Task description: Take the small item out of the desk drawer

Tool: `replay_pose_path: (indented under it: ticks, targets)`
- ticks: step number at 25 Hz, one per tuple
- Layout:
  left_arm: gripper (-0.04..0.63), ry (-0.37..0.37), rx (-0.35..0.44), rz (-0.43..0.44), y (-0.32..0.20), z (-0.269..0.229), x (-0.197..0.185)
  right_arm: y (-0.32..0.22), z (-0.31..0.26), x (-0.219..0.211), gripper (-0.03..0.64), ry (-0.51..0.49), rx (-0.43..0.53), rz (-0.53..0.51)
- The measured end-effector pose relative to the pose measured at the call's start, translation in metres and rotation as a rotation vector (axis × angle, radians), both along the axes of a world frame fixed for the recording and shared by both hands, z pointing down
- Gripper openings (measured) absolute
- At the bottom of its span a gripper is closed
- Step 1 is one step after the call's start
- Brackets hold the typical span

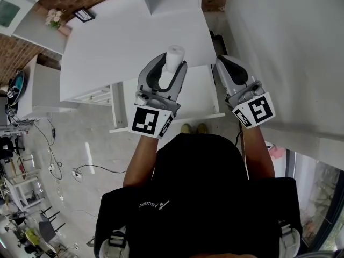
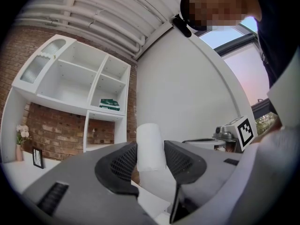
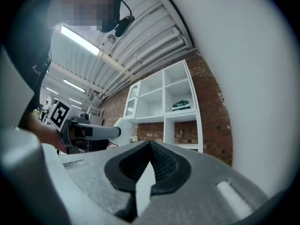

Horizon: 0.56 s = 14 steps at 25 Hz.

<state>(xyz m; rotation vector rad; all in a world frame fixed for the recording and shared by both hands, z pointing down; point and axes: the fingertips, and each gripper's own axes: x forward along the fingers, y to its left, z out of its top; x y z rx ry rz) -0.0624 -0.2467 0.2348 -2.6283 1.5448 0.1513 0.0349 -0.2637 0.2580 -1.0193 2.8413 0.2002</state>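
Observation:
A small white cylinder (image 1: 174, 58) stands upright between the jaws of my left gripper (image 1: 171, 70), held up above the white desk (image 1: 123, 42). In the left gripper view the cylinder (image 2: 151, 146) sits between the two dark pads (image 2: 123, 165), which press on its sides. Below the grippers, the desk drawer (image 1: 200, 97) is pulled out toward me and looks bare inside. My right gripper (image 1: 224, 63) hovers beside the drawer's right end with its jaws shut and nothing in them; in the right gripper view its pads (image 3: 161, 165) meet.
A photo frame (image 1: 84, 15) and flowers (image 1: 54, 18) sit at the desk's far left. A white shelf unit (image 2: 79, 78) holds a green box (image 2: 110, 104). A white wall (image 1: 290, 47) runs along the right. Cables (image 1: 80, 171) lie on the floor at left.

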Motion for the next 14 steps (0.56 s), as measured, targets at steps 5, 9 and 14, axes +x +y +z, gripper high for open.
replay_pose_path:
  ticks: [5, 9, 14]
  targets:
    - [0.176, -0.004, 0.000, -0.002, 0.0037, 0.0030, 0.0030, 0.0023, 0.0029, 0.0016, -0.002, -0.005, -0.001, -0.006]
    - [0.176, -0.008, -0.001, -0.007, 0.0056, 0.0047, 0.0050, 0.0040, 0.0045, 0.0027, -0.002, -0.010, -0.002, -0.010]
    - [0.176, -0.004, 0.001, -0.007, 0.0060, 0.0015, 0.0062, 0.0038, -0.0005, 0.0041, -0.002, -0.010, 0.006, -0.007]
